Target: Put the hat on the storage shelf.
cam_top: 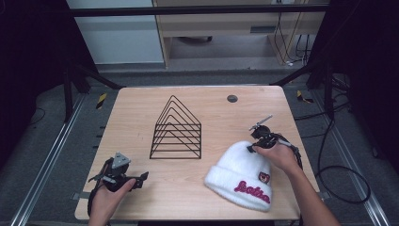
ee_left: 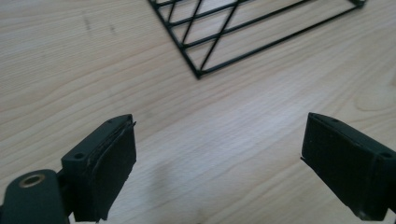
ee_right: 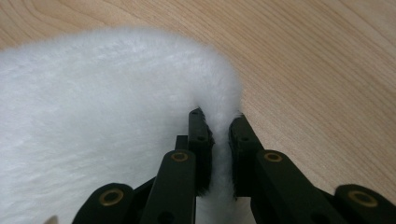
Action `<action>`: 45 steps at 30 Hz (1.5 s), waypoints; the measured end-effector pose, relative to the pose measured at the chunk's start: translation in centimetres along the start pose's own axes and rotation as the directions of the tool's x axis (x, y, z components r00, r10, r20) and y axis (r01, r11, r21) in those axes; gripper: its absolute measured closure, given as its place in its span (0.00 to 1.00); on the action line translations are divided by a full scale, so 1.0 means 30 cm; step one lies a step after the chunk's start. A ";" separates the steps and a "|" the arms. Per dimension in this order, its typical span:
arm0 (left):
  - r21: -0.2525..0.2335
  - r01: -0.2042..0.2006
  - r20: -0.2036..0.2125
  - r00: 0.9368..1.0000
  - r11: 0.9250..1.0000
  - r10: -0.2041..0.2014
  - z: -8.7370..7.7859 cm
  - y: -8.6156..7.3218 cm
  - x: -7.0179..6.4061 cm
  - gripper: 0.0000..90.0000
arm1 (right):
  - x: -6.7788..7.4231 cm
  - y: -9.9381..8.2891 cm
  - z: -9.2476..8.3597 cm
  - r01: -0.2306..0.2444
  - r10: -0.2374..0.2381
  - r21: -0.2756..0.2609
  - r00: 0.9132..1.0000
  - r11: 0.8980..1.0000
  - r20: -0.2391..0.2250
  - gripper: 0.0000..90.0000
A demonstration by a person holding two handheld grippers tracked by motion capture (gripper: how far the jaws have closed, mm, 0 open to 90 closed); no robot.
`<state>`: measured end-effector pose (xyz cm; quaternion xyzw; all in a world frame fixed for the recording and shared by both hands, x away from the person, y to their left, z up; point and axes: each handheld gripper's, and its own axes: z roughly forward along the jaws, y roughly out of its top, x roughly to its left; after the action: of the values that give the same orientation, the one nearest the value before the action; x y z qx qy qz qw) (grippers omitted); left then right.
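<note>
Softly, the right gripper (ee_right: 219,123) pinches the fluffy white knit beanie (cam_top: 240,174) at its crown near the pale wooden table's (cam_top: 141,103) right edge, while the left gripper (ee_left: 219,154) gapes wide and empty over bare boards beside the black triangular wire rack (cam_top: 176,129).

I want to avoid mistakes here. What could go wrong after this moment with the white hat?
The right gripper pinches only a thin fold at the white hat's edge, so the fluffy fabric may slip out when lifted. The wire rack stands close beside the hat; a dragged hat could snag it. The left gripper is open and gives no support.
</note>
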<state>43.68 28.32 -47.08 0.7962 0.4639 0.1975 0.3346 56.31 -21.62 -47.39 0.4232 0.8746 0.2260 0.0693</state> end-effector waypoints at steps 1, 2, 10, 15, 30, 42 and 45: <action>0.000 0.000 0.000 1.000 1.000 0.000 0.000 0.000 0.000 0.10 | 0.000 0.000 0.000 0.000 0.000 0.000 1.000 1.000 0.000 0.92; -0.002 0.015 -0.005 1.000 1.000 -0.015 0.004 -0.006 0.022 0.10 | 0.002 -0.002 -0.001 -0.003 0.003 -0.005 1.000 1.000 0.000 0.92; -0.004 0.043 -0.029 0.999 0.999 -0.043 0.021 -0.013 0.083 0.08 | 0.003 -0.006 -0.011 -0.006 0.006 -0.034 1.000 0.999 0.007 0.93; 0.005 0.058 -0.038 0.998 0.998 -0.058 0.034 -0.025 0.110 0.08 | 0.018 -0.004 -0.048 -0.002 0.003 -0.081 1.000 0.997 0.012 0.94; 0.007 0.049 -0.027 0.998 0.999 -0.049 0.035 -0.018 0.102 0.08 | 0.106 -0.012 -0.248 0.081 -0.082 -0.261 0.997 0.962 0.005 0.94; -0.004 0.043 -0.018 0.999 0.999 -0.043 0.013 -0.007 0.093 0.08 | 0.226 0.019 -0.406 0.160 -0.173 -0.385 0.985 0.909 0.002 0.94; -0.011 0.037 -0.018 0.999 0.999 -0.037 -0.001 0.002 0.092 0.08 | 0.240 0.026 -0.435 0.175 -0.188 -0.403 0.982 0.898 0.006 0.94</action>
<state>45.06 30.70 -46.99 0.7838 0.4803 0.2011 0.3384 48.23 -20.03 -34.95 0.3127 0.8461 0.4004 0.1612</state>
